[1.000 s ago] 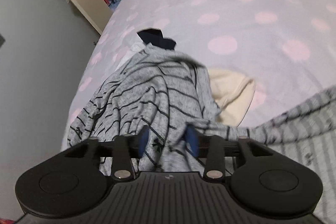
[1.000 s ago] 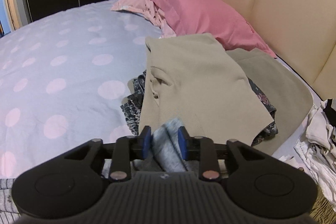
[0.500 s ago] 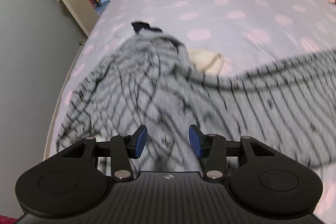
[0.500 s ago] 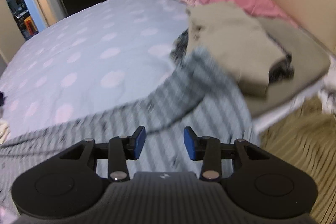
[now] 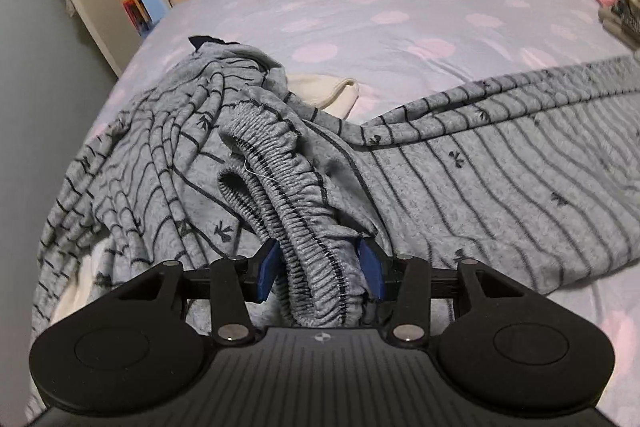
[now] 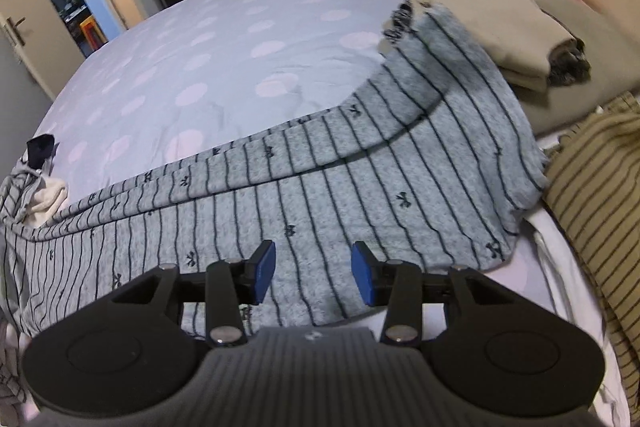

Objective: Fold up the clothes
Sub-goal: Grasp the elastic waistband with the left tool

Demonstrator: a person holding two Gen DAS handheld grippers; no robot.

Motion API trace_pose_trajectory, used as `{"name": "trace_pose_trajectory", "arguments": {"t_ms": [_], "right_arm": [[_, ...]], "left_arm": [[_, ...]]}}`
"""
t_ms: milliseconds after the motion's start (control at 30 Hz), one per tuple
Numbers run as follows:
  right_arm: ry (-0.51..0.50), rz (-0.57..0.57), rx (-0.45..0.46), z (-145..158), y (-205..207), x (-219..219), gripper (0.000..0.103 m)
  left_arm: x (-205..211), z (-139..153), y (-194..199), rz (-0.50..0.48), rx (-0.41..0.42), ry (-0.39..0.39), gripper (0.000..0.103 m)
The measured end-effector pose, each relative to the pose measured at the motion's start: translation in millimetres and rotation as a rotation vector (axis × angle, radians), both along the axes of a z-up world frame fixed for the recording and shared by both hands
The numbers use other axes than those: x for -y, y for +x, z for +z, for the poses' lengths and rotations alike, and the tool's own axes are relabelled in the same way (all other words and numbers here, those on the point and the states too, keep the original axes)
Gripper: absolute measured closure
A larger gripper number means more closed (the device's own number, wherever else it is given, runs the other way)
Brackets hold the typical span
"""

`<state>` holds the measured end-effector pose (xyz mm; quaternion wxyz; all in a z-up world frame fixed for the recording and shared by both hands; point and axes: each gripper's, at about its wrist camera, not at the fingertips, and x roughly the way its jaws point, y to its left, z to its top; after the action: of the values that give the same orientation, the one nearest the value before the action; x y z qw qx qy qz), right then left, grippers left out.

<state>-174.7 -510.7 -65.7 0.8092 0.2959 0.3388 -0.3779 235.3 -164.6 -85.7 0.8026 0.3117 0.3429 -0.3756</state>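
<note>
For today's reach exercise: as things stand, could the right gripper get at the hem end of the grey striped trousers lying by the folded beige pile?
Probably yes. The right gripper is open and empty above the grey striped trousers, and nothing lies on the leg up to its hem beside the folded beige pile.

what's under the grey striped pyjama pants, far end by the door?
A cream cloth pokes out from beneath the bunched grey striped pyjama pants, and a dark navy piece shows behind them. How far either runs underneath is covered.
</note>
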Motion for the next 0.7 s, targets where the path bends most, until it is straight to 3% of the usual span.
{"name": "trace_pose_trajectory", "arguments": {"t_ms": [233,333,500,600,667,700], "right_arm": [[-0.014,0.006,-0.041,-3,5,-1,0.058],[-0.018,0.005,-0.059,-4,6,0,0.058],[-0.025,0.003,-0.089,-7,8,1,0.058],[-0.030,0.002,-0.107,-8,9,1,0.058],[-0.029,-0.007,-0.116,-9,8,3,0.057],[-0.025,-0.020,-0.117,-10,5,5,0.057]], "left_arm": [[-9,14,5,0.036,-0.073,-0.072,0.096],[-14,22,9,0.054,-0.133,-0.071,0.097],[-28,16,26,0.140,-0.166,0.006,0.097],[-34,15,29,0.146,-0.196,-0.048,0.088],[-35,17,28,0.138,-0.201,-0.071,0.054],[-34,17,26,0.139,-0.189,-0.077,0.045]]}}
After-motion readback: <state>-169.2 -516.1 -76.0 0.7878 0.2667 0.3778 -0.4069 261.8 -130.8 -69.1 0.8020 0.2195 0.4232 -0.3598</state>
